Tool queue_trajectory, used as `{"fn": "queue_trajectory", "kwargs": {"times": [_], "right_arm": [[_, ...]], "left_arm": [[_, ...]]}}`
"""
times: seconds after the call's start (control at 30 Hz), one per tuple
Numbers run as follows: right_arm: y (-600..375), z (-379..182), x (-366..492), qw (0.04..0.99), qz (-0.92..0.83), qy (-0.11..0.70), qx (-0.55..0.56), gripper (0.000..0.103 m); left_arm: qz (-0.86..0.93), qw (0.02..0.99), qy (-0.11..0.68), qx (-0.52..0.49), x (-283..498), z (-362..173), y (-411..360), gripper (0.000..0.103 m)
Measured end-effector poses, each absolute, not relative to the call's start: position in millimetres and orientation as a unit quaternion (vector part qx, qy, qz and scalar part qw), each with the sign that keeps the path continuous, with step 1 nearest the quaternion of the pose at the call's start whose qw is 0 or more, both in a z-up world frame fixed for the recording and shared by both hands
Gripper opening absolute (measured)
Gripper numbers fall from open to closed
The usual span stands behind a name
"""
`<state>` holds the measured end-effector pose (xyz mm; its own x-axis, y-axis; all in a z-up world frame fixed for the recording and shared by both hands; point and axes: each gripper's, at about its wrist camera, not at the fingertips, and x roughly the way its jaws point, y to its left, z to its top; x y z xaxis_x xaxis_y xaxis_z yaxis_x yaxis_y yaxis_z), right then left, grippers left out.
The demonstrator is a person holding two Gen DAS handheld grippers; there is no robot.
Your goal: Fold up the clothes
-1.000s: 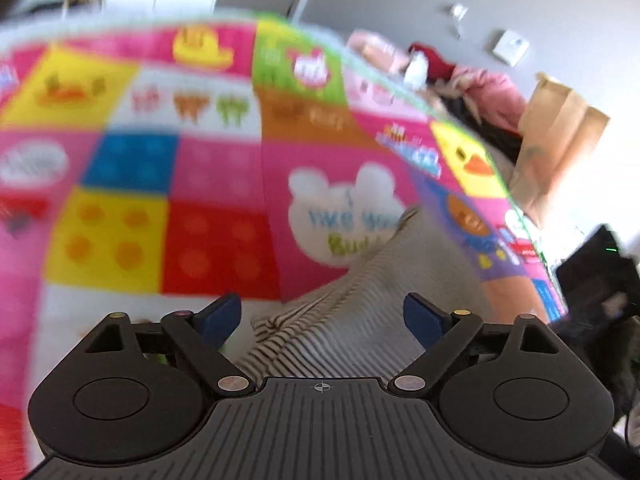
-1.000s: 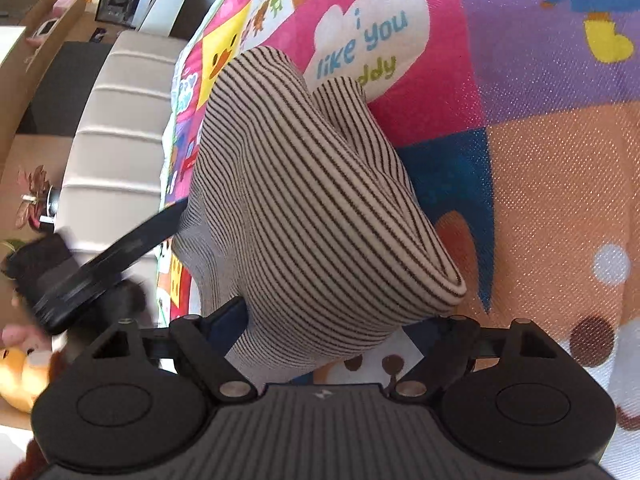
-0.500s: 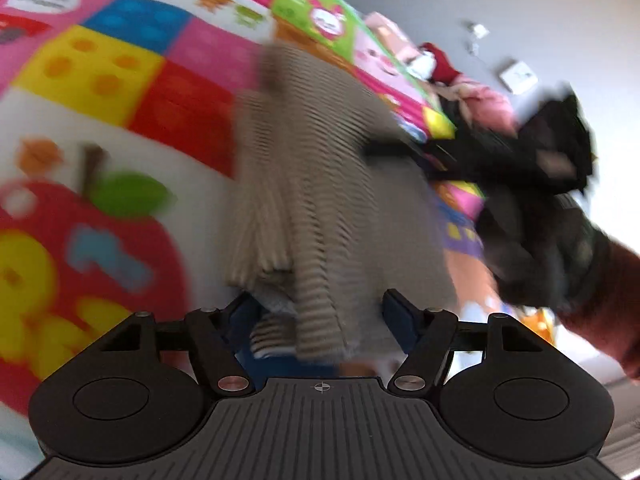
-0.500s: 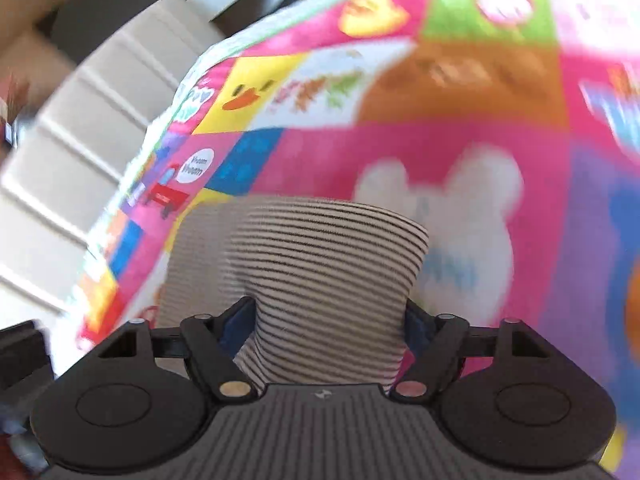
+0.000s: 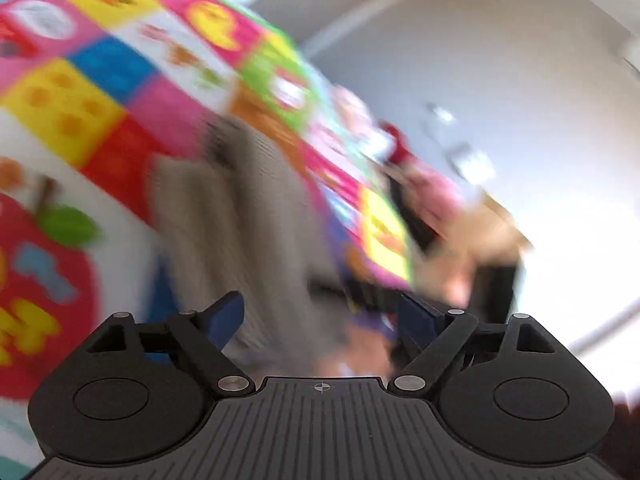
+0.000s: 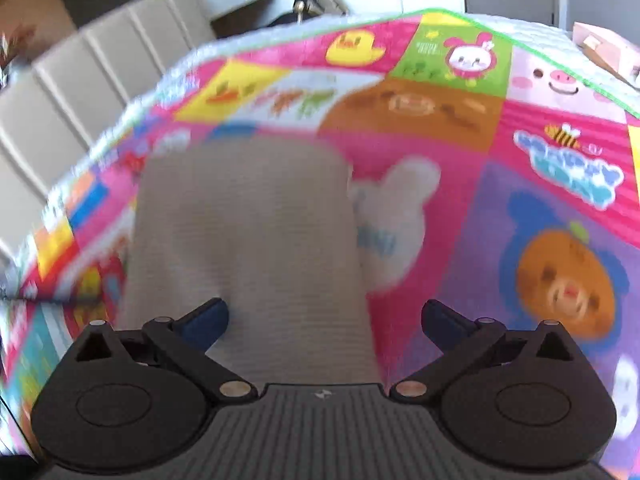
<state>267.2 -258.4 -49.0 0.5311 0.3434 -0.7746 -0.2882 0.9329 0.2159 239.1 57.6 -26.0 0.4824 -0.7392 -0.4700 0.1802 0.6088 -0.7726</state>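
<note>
Because both views are motion-blurred, detail is limited. Striped beige garment [image 6: 248, 240] lies on the colourful play mat [image 6: 552, 184], a long narrow strip running away from the camera; looks doubled over, but layers can't be counted through the blur. Same garment in the left wrist view [image 5: 240, 220], lying on the mat beside the red apple print [image 5: 44, 288].

Risks, as judgement:
- Both grippers sit close over the near end of the cloth with the fingers spread; a fast move could let a fingertip snag the top layer and drag the fold out of line.
- Soft knit on a slick-looking mat: any sideways brush would likely shift the whole strip or skew its edges.
- Blur hides the edges, so a re-grip aimed now could catch one layer only.

Fingers: right gripper [image 6: 324, 316] spread wide, nothing between the blue pads; left pad [image 6: 208, 316] sits over the cloth, contact can't be told; right pad over bare mat. Left gripper [image 5: 320, 316] also spread wide, released, garment passing under the left pad [image 5: 226, 314], touching or not unclear.
</note>
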Motion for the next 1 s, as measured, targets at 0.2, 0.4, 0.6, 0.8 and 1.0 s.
{"fn": "queue_trajectory", "kwargs": {"times": [0.2, 0.4, 0.6, 0.8, 1.0], "right_arm": [[-245.0, -74.0, 256.2, 0.873, 0.160, 0.456, 0.060, 0.103], [-244.0, -55.5, 254.3, 0.867, 0.168, 0.467, 0.044, 0.103], [-195.1, -11.0, 205.2, 0.926, 0.164, 0.332, -0.065, 0.100], [-162.8, 4.0, 238.6, 0.952, 0.102, 0.275, -0.085, 0.068], [-175.2, -22.9, 328.0, 0.910, 0.143, 0.389, -0.004, 0.072]], "left_arm": [[-0.178, 0.825, 0.448, -0.294, 260.2, -41.4, 38.5, 0.084], [-0.060, 0.838, 0.400, -0.367, 236.4, -69.8, 40.9, 0.086], [-0.054, 0.842, 0.363, -0.396, 239.7, -65.6, 68.7, 0.085], [-0.078, 0.843, 0.336, -0.413, 252.9, -58.0, 81.7, 0.075], [-0.182, 0.822, 0.311, -0.441, 262.5, -56.4, 71.1, 0.075]]}}
